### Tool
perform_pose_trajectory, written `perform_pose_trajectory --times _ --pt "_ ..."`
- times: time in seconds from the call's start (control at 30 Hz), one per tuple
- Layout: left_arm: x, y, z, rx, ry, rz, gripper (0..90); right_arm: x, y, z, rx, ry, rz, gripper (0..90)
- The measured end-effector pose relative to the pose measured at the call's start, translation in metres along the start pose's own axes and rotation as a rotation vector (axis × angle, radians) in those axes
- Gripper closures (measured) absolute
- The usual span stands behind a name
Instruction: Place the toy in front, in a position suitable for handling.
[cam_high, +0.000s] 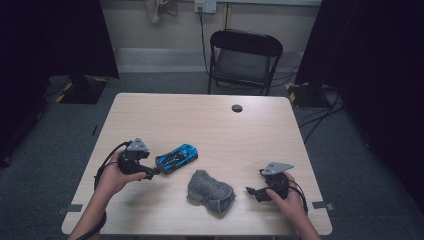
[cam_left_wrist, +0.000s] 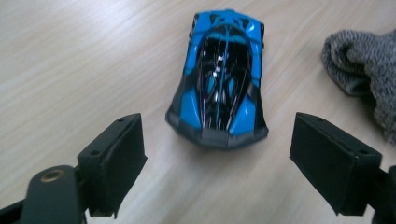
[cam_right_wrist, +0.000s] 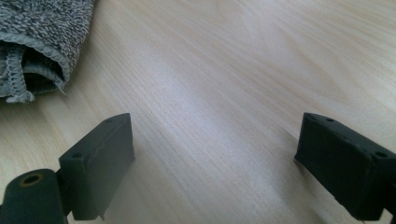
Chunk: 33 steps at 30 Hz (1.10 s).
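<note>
my left fingers (cam_left_wrist: 112, 163) stand wide apart with nothing between them, aimed at the near end of the blue toy car (cam_left_wrist: 218, 79), which sits on the table (cam_high: 210, 120) just ahead of them and just left of the grey cloth (cam_high: 211, 191). my right gripper (cam_high: 255, 192) is also spread and empty, low over bare wood, with the cloth's hem off to one side of it. the car probably rolls, so if one finger touches first it could scoot or twist out of line, maybe into the cloth. closing near the tapered end risks squeezing it forward out of the grip. there is plenty of open table beyond the car, and the left edge is well away from it. my right hand (cam_high: 287, 200) sits near the front right corner, so it has little room to draw back.
</note>
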<state>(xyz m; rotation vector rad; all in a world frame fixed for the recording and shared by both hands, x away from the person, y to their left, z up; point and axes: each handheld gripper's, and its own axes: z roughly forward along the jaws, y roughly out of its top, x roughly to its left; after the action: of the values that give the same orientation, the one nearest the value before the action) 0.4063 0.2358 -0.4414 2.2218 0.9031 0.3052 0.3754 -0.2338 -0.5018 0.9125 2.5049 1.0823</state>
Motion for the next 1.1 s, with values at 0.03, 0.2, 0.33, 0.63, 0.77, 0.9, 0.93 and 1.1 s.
perform_pose_trajectory --times 0.03,0.2,0.33,0.63,0.77,0.9,0.93,1.1 --pt "0.001 0.003 0.002 -0.001 -0.001 0.002 17.8 0.0 0.0 0.0 0.0 0.0 0.0 10.3" --pt "0.0 0.017 0.015 0.006 -0.016 0.013 17.3 -0.001 0.0 0.0 0.001 0.001 -0.001 10.3" --pt "-0.003 0.025 0.029 0.029 -0.033 0.023 16.6 -0.001 0.001 0.001 0.001 0.001 0.0 10.3" --pt "-0.005 0.039 0.052 0.039 -0.054 0.025 16.3 -0.001 0.001 0.001 0.0 0.001 -0.001 10.3" --pt "-0.006 0.044 0.065 0.061 -0.043 0.049 16.1 -0.001 0.001 0.001 0.0 0.0 -0.001 10.3" --pt "-0.007 0.046 0.074 0.077 -0.051 0.052 16.2 -0.001 0.001 0.001 0.0 0.0 -0.001 10.3" --pt "-0.007 0.047 0.076 0.075 -0.051 0.049 16.0 -0.001 0.001 0.001 0.0 0.0 -0.001 10.3" --pt "-0.006 0.048 0.089 0.1 -0.056 0.039 16.0 -0.001 0.001 0.001 0.0 0.0 0.001 10.4"
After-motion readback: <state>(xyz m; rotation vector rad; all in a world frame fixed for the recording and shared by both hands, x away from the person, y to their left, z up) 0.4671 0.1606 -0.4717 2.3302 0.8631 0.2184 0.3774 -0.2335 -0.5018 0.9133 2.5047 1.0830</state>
